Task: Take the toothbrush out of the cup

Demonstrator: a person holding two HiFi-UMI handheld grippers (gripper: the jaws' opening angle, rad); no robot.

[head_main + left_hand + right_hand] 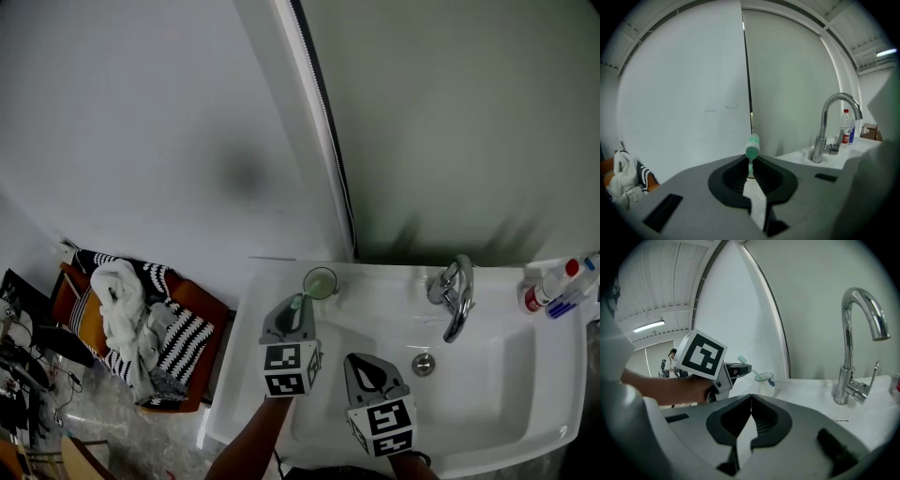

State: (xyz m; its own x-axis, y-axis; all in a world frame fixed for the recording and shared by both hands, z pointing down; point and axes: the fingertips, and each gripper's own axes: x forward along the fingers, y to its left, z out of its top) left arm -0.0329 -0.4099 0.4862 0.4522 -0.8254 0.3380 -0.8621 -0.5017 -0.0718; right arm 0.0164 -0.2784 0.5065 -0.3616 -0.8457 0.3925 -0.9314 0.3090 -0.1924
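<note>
The left gripper (pixel 751 165) pinches the toothbrush (pixel 752 149) by its thin handle. The brush leans out of the cup (pixel 320 282) at the sink's (pixel 506 403) far left corner (lower end inside). The right gripper (pixel 751 397), jaws together on nothing, hangs over the near basin.

We see the right gripper (pixel 751 398), jaws together, empty; beyond, the left gripper (pixel 744 369) clamps the toothbrush (pixel 742 360), lower end in the cup (pixel 764 378); faucet (pixel 844 376) at right.
</note>
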